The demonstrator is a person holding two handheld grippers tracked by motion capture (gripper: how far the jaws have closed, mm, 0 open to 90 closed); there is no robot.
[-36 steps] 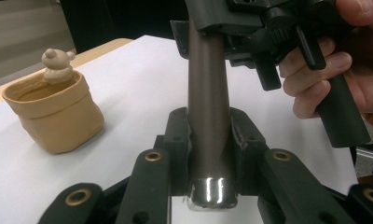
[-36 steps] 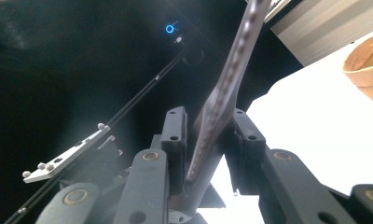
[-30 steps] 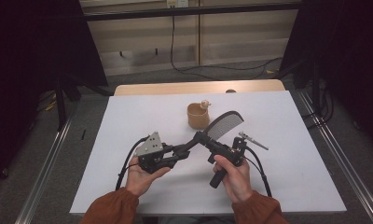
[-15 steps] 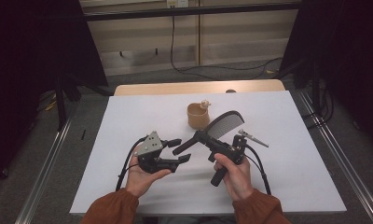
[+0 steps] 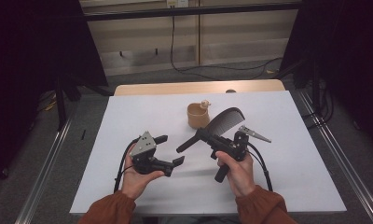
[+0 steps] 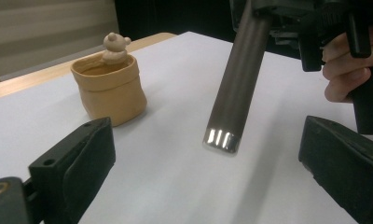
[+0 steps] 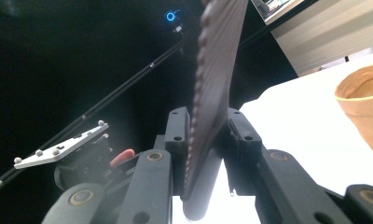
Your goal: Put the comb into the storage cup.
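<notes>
Jaws of the left gripper [image 5: 169, 150] have just opened, leaving the comb [image 5: 213, 129] clamped in the right gripper [image 5: 208, 138] above mid-table, near the cup [image 5: 197, 115].

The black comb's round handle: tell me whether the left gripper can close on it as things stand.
Probably yes. The left gripper, whose jaws have just been opening, stands wide with the black comb's round handle just ahead, untouched. The right gripper holds the comb by its teeth, above the white table; nothing lies between.
</notes>
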